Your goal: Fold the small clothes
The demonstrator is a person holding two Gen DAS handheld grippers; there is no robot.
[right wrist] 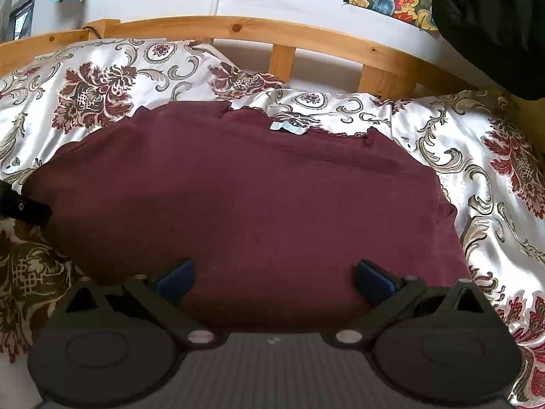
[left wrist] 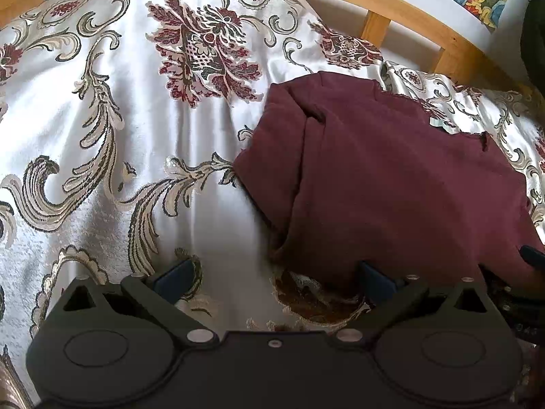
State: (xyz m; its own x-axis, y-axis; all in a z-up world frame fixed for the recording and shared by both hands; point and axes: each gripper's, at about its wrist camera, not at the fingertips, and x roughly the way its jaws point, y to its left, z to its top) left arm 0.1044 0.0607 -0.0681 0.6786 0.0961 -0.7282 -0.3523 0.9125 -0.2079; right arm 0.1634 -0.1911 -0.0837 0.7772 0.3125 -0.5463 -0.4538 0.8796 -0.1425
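**Maroon top flat on bed, both hand-held grippers spread and empty**

Landmark = maroon top (right wrist: 245, 197). It lies spread on the floral satin bedspread (left wrist: 136, 119), neckline toward the wooden bed rail (right wrist: 238, 30), hem toward the cameras.

- Neckline: scalloped lace trim, pale label (right wrist: 289, 127) showing at its middle. Bedspread visible between neckline and rail.
- Top's left side: in the left wrist view a sleeve or side panel (left wrist: 282, 143) is folded inward, with a long crease running from shoulder to hem. The outer edge there is rumpled and lifts slightly off the bedspread.
- Top's right side: edge curves cleanly in the right wrist view, with a small bump of fabric at mid-height. Bare bedspread beyond it.
- Left of the top: wide stretch of bare bedspread, shallow wrinkles only. Most free room is here.
- Hem: hidden behind the gripper bodies in both views, so I can't tell how it lies.

Left hand-held gripper (left wrist: 272, 276): fingers wide apart, nothing between them. Sits at the top's near-left corner; right blue pad (left wrist: 374, 281) is over or at the maroon edge, left pad over bare bedspread. Contact unclear.

Right hand-held gripper (right wrist: 274, 277): fingers wide apart, nothing held. Both blue pads (right wrist: 175, 279) sit over the fabric near the hem, roughly centred on the top. Touching or hovering: can't tell.

The left unit's tip pokes into the right wrist view at the top's left edge.
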